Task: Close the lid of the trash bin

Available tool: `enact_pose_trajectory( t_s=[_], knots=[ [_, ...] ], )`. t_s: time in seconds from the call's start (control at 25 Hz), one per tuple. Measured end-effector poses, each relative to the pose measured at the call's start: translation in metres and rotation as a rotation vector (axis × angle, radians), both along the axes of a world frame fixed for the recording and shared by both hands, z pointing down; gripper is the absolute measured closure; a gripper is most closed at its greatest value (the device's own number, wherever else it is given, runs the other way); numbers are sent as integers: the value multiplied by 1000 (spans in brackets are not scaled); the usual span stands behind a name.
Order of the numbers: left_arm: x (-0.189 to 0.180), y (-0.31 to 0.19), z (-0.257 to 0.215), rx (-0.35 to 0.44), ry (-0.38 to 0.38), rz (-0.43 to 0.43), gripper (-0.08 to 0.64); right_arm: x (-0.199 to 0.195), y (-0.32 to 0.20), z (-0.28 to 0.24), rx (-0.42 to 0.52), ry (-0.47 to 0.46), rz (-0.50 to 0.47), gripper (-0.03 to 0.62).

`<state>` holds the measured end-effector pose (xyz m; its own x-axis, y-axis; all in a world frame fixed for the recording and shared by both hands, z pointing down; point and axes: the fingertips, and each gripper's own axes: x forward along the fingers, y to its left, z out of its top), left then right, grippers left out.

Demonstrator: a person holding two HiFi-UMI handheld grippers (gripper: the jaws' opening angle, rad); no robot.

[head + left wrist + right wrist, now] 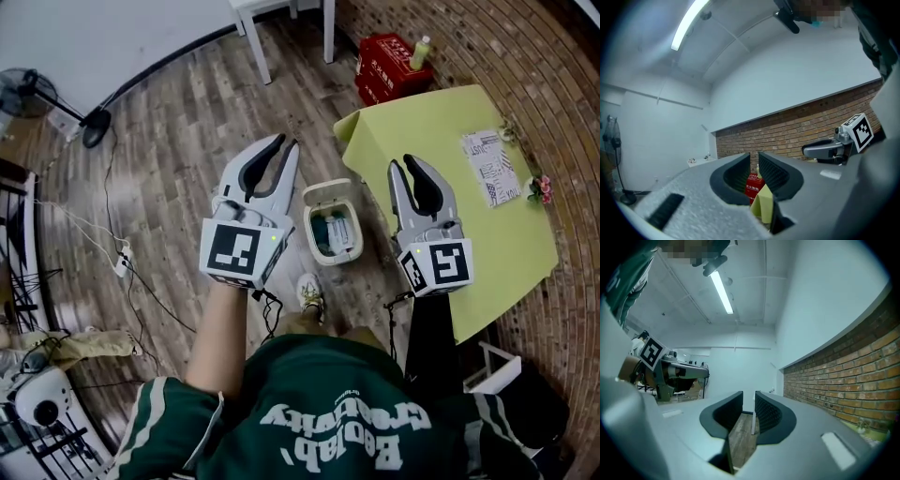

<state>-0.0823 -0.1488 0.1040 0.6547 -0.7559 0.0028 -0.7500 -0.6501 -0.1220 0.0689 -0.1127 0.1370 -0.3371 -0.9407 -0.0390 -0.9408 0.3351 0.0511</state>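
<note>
A small white trash bin [330, 223] stands on the wooden floor between my two grippers, seen from above in the head view. Its top is open, with the lid [324, 192] up at the far edge and pale contents showing inside. My left gripper [287, 143] is held high, to the left of the bin. My right gripper [402, 162] is held high to the bin's right, over the table edge. Each gripper's jaws stand a narrow gap apart with nothing between them, as the left gripper [754, 157] and right gripper [749, 397] views show. Neither touches the bin.
A yellow-green table [441, 159] with a printed sheet [491, 167] is right of the bin. A red crate [386, 67] with a bottle sits beyond it, near a brick wall [797, 129]. White furniture legs [258, 42], a fan [28, 94] and floor cables [112, 234] lie left. A shoe [309, 292] is just below the bin.
</note>
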Motion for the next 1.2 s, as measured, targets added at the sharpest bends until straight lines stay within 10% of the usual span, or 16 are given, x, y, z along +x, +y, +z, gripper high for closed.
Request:
enact_pose_trajectory(
  t_s=[1.2],
  knots=[
    [12, -63, 49, -53, 30, 110, 534, -11, -45, 30, -67, 89, 11, 506]
  ],
)
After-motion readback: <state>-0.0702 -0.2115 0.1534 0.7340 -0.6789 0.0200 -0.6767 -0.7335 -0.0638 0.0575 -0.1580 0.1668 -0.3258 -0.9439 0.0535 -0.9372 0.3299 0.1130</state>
